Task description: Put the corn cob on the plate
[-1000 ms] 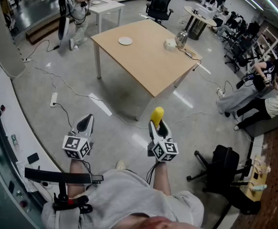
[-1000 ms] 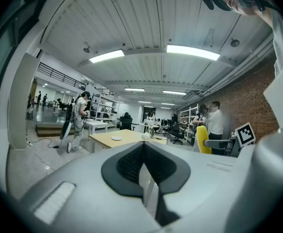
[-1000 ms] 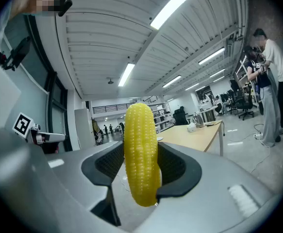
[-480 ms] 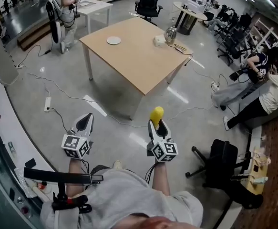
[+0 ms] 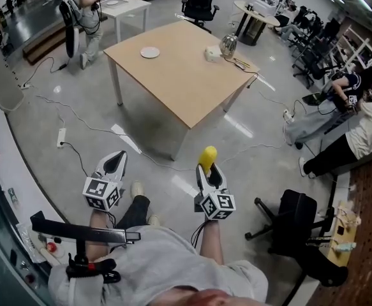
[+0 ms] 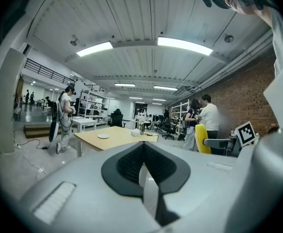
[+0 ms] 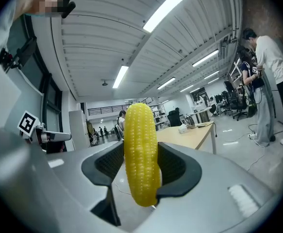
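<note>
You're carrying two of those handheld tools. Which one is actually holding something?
The right tool: it is clamped on the yellow corn cob, which stands upright between its jaws. The left tool has its jaws together with nothing between them.

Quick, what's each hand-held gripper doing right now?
Left hand-held gripper: closed, nothing in it.
Right hand-held gripper: closed on the corn cob.

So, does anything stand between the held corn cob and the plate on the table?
Nothing visible does. The corn cob sits clamped in the right gripper over open floor; the plate lies on a bare part of the table.
</note>
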The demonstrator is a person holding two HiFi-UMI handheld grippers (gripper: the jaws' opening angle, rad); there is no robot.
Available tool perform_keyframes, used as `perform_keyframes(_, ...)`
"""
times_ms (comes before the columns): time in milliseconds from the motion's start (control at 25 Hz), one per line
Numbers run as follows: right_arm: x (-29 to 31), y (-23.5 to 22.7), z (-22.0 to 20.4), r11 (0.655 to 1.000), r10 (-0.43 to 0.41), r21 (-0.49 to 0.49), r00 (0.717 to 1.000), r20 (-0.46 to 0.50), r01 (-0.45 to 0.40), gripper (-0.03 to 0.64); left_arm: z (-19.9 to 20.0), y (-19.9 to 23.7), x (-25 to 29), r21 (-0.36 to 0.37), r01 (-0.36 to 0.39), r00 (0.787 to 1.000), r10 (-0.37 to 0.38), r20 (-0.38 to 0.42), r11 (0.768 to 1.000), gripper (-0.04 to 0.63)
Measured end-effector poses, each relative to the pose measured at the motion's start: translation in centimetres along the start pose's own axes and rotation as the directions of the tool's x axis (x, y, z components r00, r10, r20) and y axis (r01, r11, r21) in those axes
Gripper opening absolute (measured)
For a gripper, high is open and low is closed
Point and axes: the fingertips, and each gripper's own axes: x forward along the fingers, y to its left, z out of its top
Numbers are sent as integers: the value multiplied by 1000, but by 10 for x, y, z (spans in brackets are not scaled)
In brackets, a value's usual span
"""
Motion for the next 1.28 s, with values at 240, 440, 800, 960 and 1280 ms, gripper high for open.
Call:
perform_keyframes(240, 32, -14, -2, 1000, -10, -4, 1000, -21, 10, 224, -4, 16, 35, -3, 16, 1000, -16, 0, 1000, 20)
perform_keyframes(440, 82, -26, 1, 1000, -14, -10, 1000, -25, 14, 224, -2, 46, 80, -15, 24, 999, -25, -24, 1000, 20)
perform_keyframes(800, 172, -42, 10, 999, -39, 8, 998, -47, 40, 224, 21, 103, 160, -22, 52, 998, -53, -36, 998, 20)
perform_keyframes(960, 208, -46, 18, 999, -51, 10, 998, -45, 52, 224, 35, 128, 191, -20, 62, 998, -63, -29, 998, 20)
perform_keyframes(1280, 271, -51, 31, 998, -62, -9, 998, -31, 62, 224, 53, 175, 241, -15, 71, 997, -71, 0, 997, 20)
